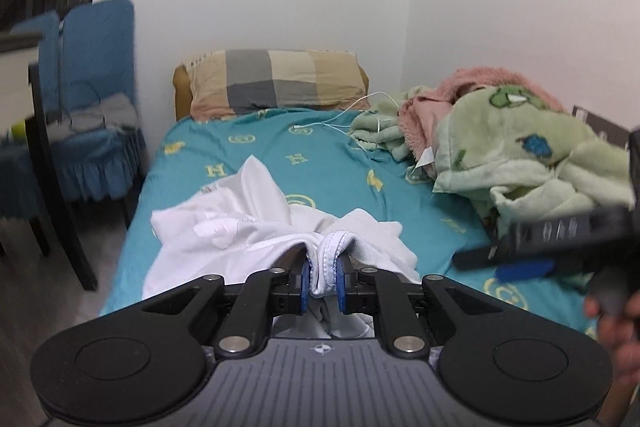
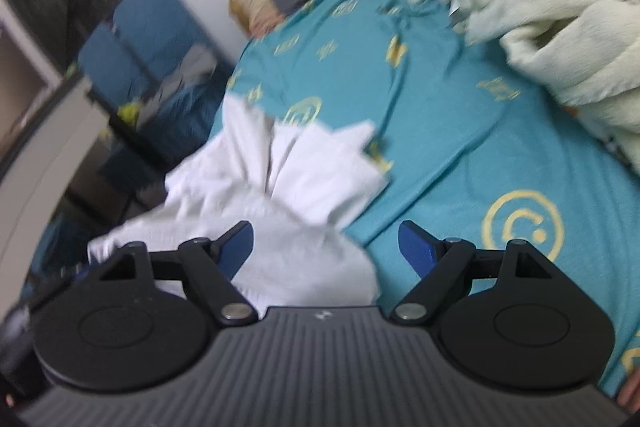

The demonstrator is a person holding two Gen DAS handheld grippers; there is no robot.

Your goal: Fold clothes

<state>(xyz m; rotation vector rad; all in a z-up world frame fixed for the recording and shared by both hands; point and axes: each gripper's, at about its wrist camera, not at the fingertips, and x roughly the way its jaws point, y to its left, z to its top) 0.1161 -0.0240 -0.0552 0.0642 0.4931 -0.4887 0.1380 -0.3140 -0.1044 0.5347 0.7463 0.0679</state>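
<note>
The left gripper (image 1: 323, 277) pinches a bunched hem of the white garment (image 1: 256, 239) between its blue fingers (image 1: 305, 281); the rest of the cloth lies crumpled on the teal bed sheet (image 1: 340, 163) just ahead of them. The right gripper (image 2: 326, 247) hangs over the garment's near edge, fingers (image 2: 416, 247) spread wide, nothing between them. Beyond lie a checked pillow (image 1: 276, 83) and a white cable (image 1: 352, 117); to the right a heaped green blanket (image 1: 520, 155); to the left a blue chair (image 1: 92, 75).
</note>
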